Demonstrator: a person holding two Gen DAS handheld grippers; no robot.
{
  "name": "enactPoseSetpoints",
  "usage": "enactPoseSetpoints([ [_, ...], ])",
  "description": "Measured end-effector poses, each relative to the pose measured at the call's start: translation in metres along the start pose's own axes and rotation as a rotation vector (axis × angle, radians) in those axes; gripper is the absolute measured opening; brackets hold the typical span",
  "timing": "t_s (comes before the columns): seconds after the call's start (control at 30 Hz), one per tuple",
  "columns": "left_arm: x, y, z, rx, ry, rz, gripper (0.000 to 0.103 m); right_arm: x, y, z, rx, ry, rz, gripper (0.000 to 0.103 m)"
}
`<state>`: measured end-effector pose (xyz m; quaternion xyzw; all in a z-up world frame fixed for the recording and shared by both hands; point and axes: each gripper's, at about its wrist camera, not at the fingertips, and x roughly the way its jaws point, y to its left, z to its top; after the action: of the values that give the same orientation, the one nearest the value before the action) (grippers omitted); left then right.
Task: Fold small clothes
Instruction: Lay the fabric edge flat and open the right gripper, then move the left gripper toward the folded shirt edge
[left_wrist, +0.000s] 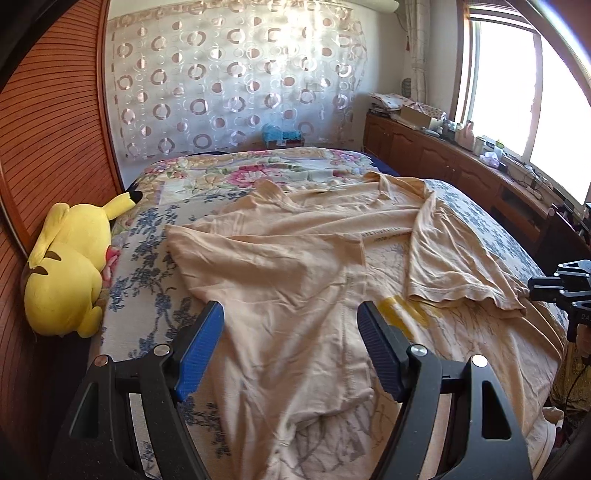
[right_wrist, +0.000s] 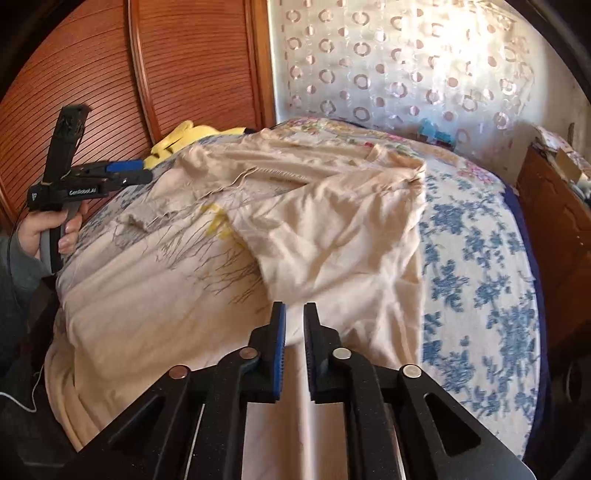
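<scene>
Home bedroom: bed (left_wrist: 155, 236) with flowered cover, yellow plush toy (left_wrist: 70, 266) against ribbed wooden wardrobe doors (left_wrist: 48, 133), sheer curtain (left_wrist: 229, 81) with circle pattern, cluttered low wooden cabinets (left_wrist: 443, 155) under a sunlit window (left_wrist: 517, 85).

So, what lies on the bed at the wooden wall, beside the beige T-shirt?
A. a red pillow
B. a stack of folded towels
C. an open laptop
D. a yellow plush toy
D: a yellow plush toy with a black-tipped ear lies at the bed's left edge against the wooden wall, apart from the beige T-shirt spread on the floral bedspread.
</scene>
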<state>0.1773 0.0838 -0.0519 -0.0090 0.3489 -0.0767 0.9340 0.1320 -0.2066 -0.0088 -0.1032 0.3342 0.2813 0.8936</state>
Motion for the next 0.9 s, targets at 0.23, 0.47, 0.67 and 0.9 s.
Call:
enactPoseSetpoints([
  [0.23, 0.015, 0.026, 0.017, -0.021, 0.019, 0.038, 0.076, 0.008, -0.026, 0.020, 0.039, -0.014, -0.055, 0.039],
  [0.47, 0.040, 0.050, 0.030, -0.036, 0.049, 0.059, 0.076, 0.049, -0.065, 0.053, 0.090, 0.016, -0.089, 0.045],
  [0.67, 0.069, 0.069, 0.034, -0.040, 0.098, 0.086, 0.076, 0.101, -0.095, 0.091, 0.131, 0.054, -0.085, 0.045],
  [0.9, 0.088, 0.091, 0.035, -0.071, 0.143, 0.088, 0.076, 0.154, -0.119, 0.126, 0.165, 0.103, -0.033, 0.036],
])
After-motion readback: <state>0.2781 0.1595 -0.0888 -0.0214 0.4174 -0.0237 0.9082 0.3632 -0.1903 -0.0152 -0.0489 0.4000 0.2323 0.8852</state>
